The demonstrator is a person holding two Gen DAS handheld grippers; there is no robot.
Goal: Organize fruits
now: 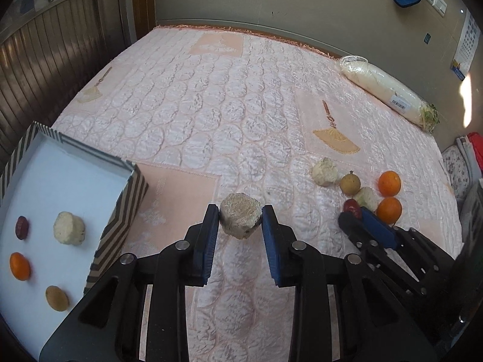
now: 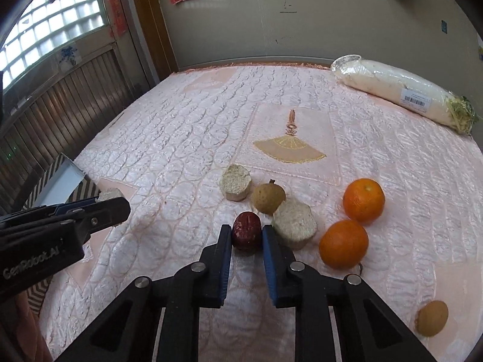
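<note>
My left gripper (image 1: 240, 220) is shut on a pale sugarcane chunk (image 1: 240, 218), held just right of the striped box (image 1: 129, 211). In the box lie a red date (image 1: 21, 227), a sugarcane chunk (image 1: 68, 228), an orange (image 1: 19, 266) and a longan (image 1: 56, 298). My right gripper (image 2: 247, 235) is shut on a red date (image 2: 247, 231) among loose fruit on the pink quilt: two oranges (image 2: 363, 200) (image 2: 343, 243), a longan (image 2: 268, 197), two sugarcane chunks (image 2: 235, 182) (image 2: 295, 224), and another longan (image 2: 432, 318) at the lower right.
A wrapped white radish (image 2: 401, 90) lies at the quilt's far right by the wall. A slatted wooden panel (image 1: 45, 60) runs along the left. The left gripper shows in the right wrist view (image 2: 99, 209) at the left.
</note>
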